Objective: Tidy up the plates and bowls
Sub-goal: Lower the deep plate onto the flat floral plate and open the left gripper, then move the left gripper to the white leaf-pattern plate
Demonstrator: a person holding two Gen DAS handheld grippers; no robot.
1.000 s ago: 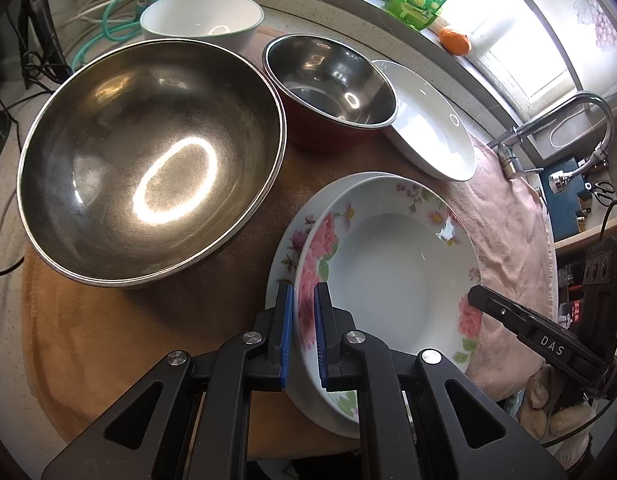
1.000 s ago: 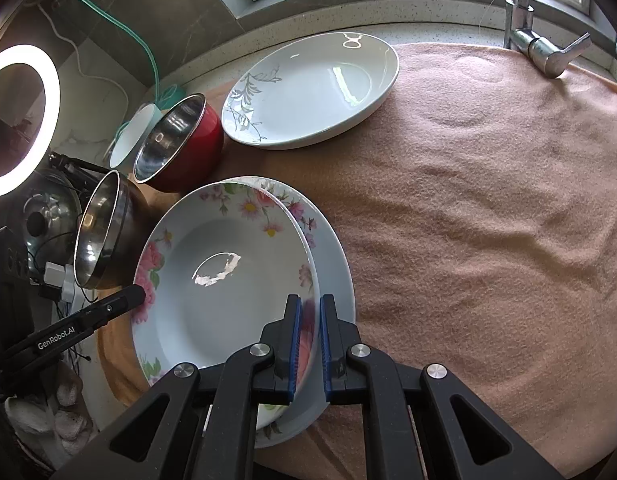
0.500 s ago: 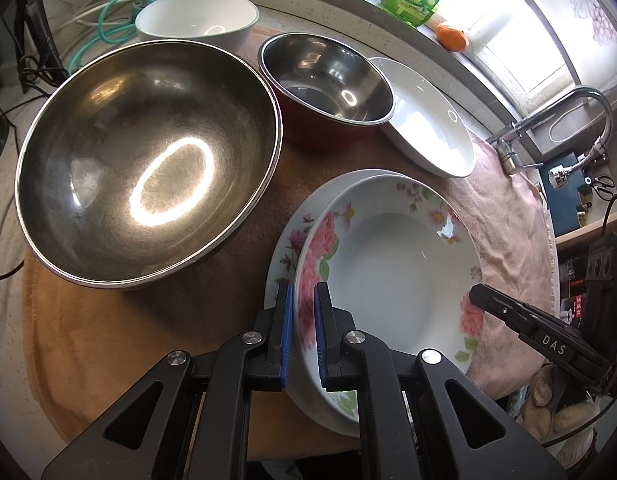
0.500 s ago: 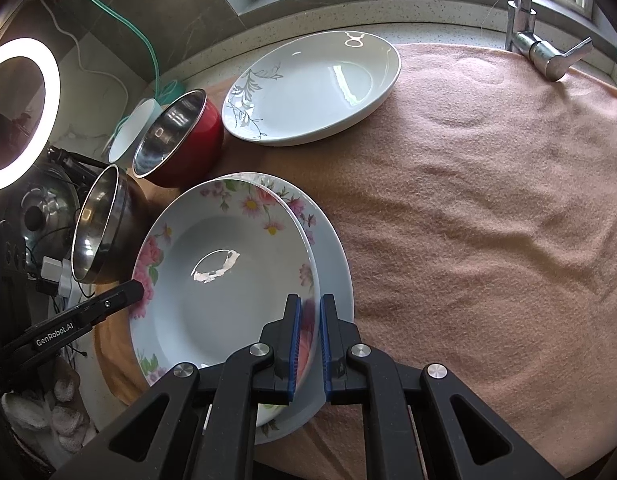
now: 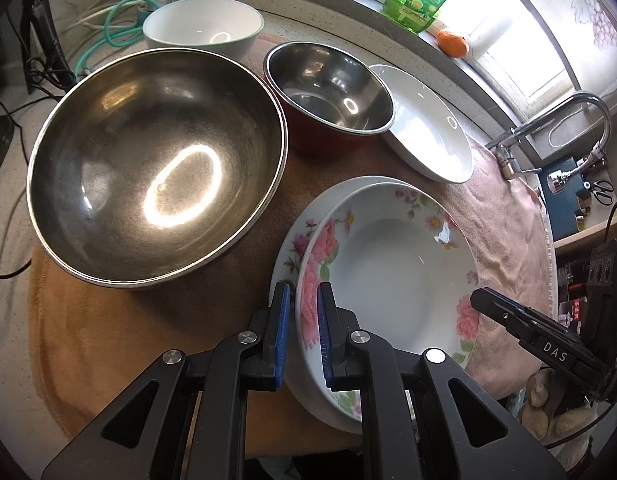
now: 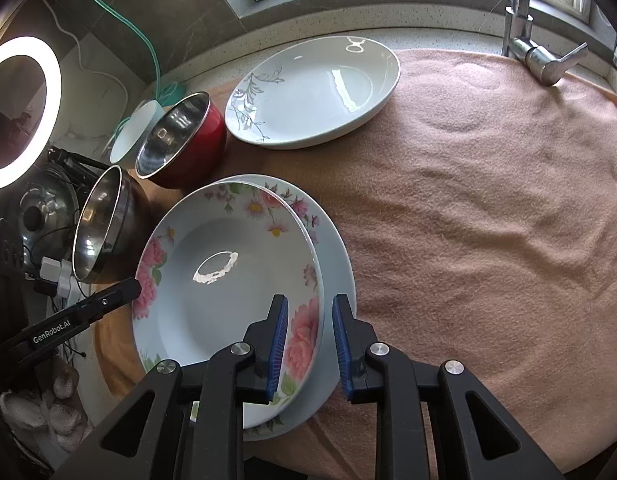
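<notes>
Two tools straddle opposite edges of the same flowered plate [image 6: 224, 300], and both are letting go: the jaws of the left tool [image 5: 302, 332] and of the right tool [image 6: 306, 344] are opening, with the plate's rim between the blue pads but, as far as the views show, no longer pressed by them. The flowered plate sits nested on a second flowered plate [image 6: 336, 276], slightly off centre so that the lower one shows as a crescent on one side. The pair lies on the towel [image 6: 488, 220] that covers the worktop, beside the big steel bowl [image 5: 156, 164] and near the red bowl [image 6: 188, 140], the white bowl [image 5: 202, 26] and the leaf-patterned plate [image 6: 316, 88].

The step in hand looks like releasing the stacked plate. To do it well, each tool should spread wide enough that neither pad drags the rim, then draw back along its own line and upward, away from the plate, so the top plate is not nudged further off centre. The left tool should also keep clear of the steel bowl just beside it. The leaf-patterned plate would seem the natural next piece for this stack
</notes>
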